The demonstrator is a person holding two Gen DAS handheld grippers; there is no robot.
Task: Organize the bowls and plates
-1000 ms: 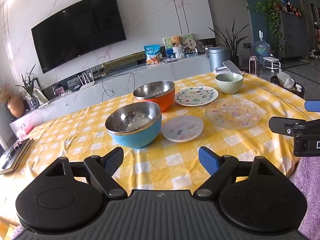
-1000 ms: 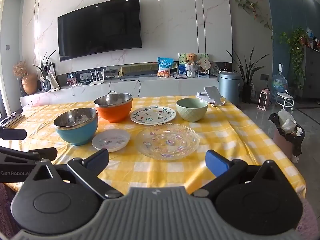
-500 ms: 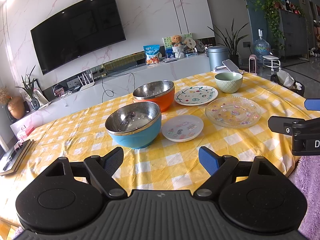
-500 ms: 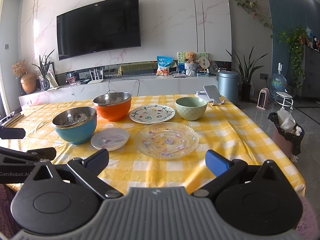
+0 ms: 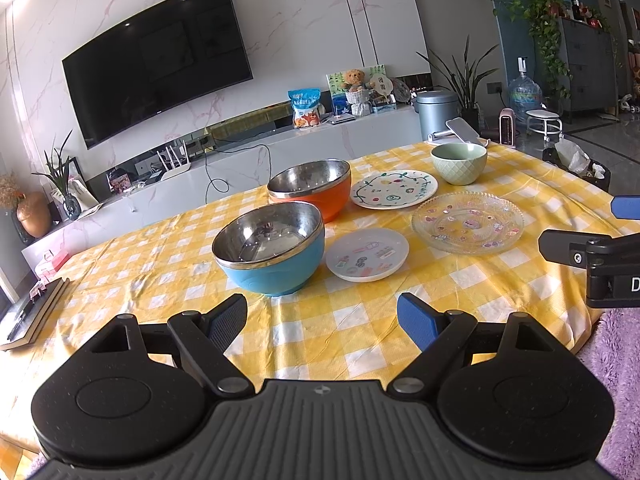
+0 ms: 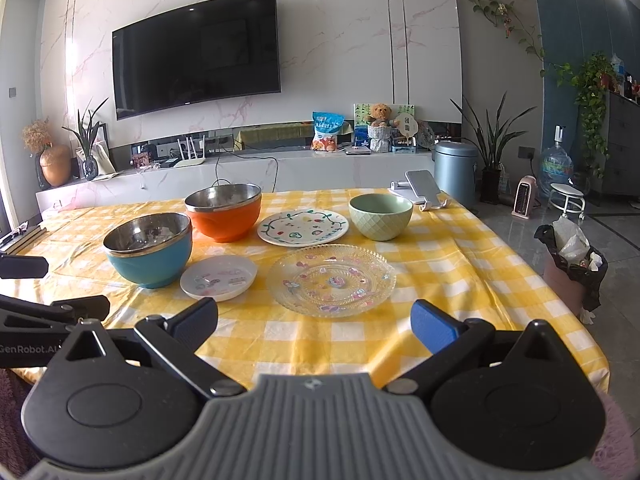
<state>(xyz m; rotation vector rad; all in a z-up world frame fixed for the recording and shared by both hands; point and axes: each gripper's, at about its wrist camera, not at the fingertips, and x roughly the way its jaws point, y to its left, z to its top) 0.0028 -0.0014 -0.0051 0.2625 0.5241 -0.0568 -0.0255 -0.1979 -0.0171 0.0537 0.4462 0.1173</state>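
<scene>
Both grippers — left (image 5: 322, 318), right (image 6: 314, 322) — hover at the table (image 6: 440, 264) edge, fingers spread and empty; bowls and plates sit apart.

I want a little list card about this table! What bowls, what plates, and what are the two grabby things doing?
Bowls: blue bowl, orange bowl, green bowl
Plates: small white plate, clear glass plate, painted plate
Stacking: none stacked; each sits alone on the yellow checked tablecloth
Left gripper: open, holding nothing, at the near table edge in front of the blue bowl
Right gripper: open, holding nothing, in front of the clear glass plate
Also on table: phone on a stand, far right corner
</scene>
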